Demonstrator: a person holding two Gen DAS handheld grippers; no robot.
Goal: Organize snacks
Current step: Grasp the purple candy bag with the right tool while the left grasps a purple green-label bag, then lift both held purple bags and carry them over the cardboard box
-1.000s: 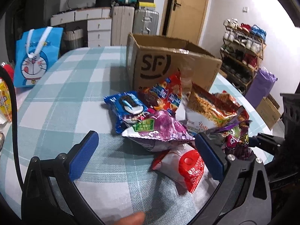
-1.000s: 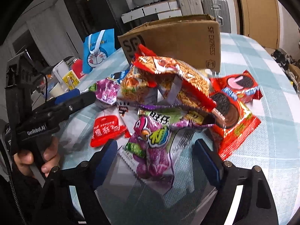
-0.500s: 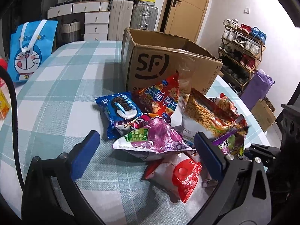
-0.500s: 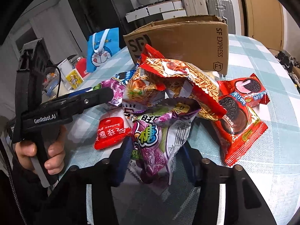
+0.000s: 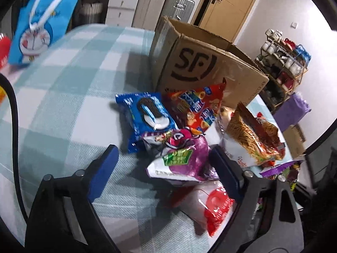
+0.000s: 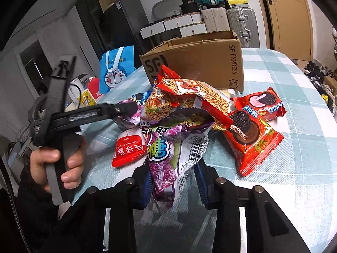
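right gripper point(image 6: 173, 186) pinches the light, crinkly, slippery purple candy bag point(image 6: 168, 154) at its 6 o'clock edge; left gripper point(image 5: 162, 164) gapes

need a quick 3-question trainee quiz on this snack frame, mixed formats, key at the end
1. True or false: the right tool is shut on the purple grape-candy bag.
2. Which pack lies nearest the brown SF cardboard box in the left wrist view? A) blue sandwich-cookie pack B) red crisp-ring bag C) red-and-white balloon pack
3. Fill in: the left tool is ____ and grips nothing.

Key: 1 true; 2 B; 3 open
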